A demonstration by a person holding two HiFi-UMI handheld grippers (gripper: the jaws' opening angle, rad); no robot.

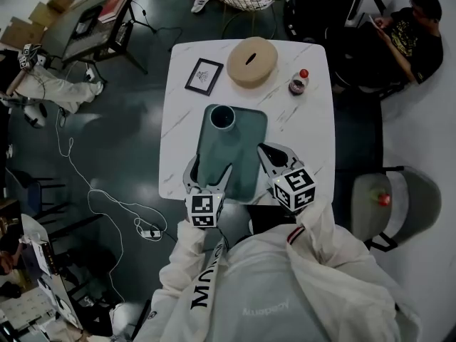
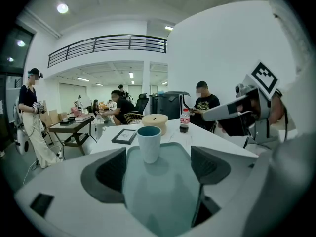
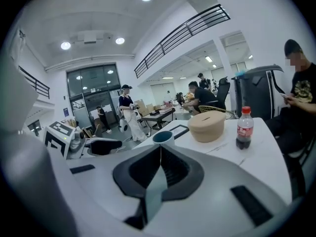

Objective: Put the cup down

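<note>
A pale cup (image 1: 222, 117) with a teal inside stands upright at the far end of a teal tray (image 1: 242, 169) on the white marble table (image 1: 313, 134). My left gripper (image 1: 210, 168) is open over the tray's near left part. In the left gripper view the cup (image 2: 149, 143) stands ahead of the open left gripper (image 2: 160, 164), apart from both jaws, on the tray (image 2: 158, 196). My right gripper (image 1: 265, 148) is shut at the tray's right edge. The right gripper view shows the right gripper (image 3: 160, 149) with pads together and the cup (image 3: 162, 137) just beyond.
On the far side of the table sit a round tan lidded box (image 1: 251, 61), a small cola bottle (image 1: 299, 83) and a black picture frame (image 1: 204, 76). A chair (image 1: 388, 198) stands to the right. A person (image 1: 410, 34) sits at the far right. Cables lie on the floor at the left.
</note>
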